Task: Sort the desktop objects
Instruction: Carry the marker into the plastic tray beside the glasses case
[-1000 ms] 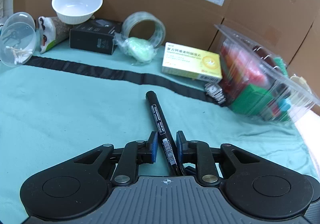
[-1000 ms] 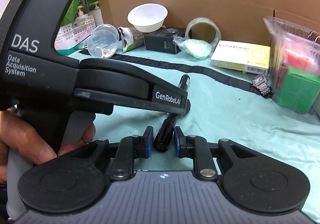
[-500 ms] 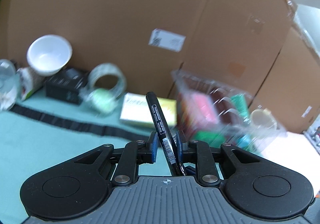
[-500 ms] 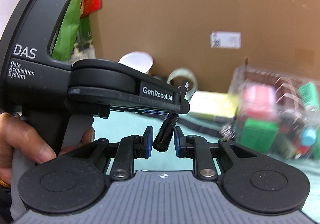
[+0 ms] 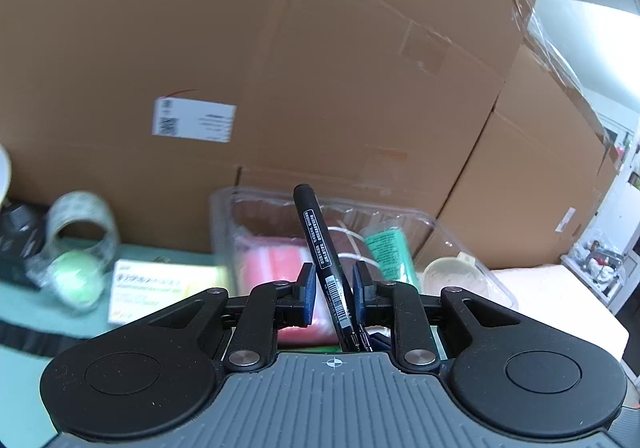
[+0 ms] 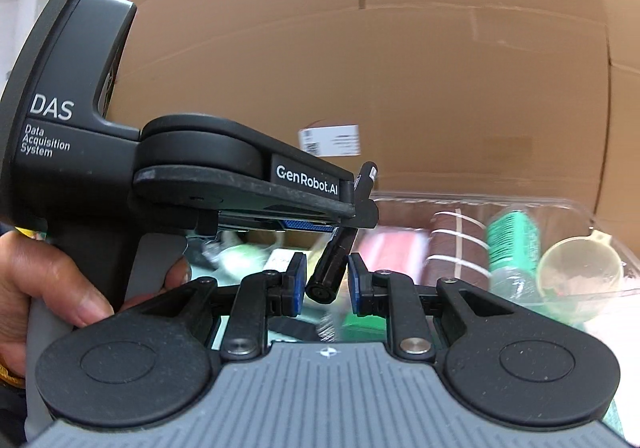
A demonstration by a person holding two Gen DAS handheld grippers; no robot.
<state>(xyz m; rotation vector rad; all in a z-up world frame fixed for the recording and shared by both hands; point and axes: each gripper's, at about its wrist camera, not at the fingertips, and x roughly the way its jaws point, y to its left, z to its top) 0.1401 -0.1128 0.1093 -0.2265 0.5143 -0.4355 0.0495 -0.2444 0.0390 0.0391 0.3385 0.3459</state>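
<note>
Nearest in left wrist view: left gripper (image 5: 334, 290) w/ blue pads, jaws nearly together, clamped on a slim black marker pen w/ white barcode label (image 5: 320, 248). Pen is held low on its barrel, tip slanting up and left, clear of the table.

Right wrist view shows what the left can't: right gripper (image 6: 323, 280), jaws narrow, w/ the pen's round butt end (image 6: 326, 280) sitting between its blue pads. A small gap shows on each side, so can't tell if the pads actually press it. Left gripper (image 6: 240, 184) crosses this view from the left, held by a person's hand (image 6: 52, 288) on its grey handle, and hides the pen's middle; only the tip pokes out above it.

Just beyond the pen: clear plastic clamshell box (image 5: 472, 244), open, w/ pink, brown, green items and a beige cup inside.

Left of it on the teal cloth: yellow-white carton (image 5: 160, 284), wrapped green ball (image 5: 78, 280), clear tape roll (image 5: 82, 224), all blurred.

Behind everything: brown cardboard boxes (image 5: 320, 68), one w/ a white label, blocking the view further back.
</note>
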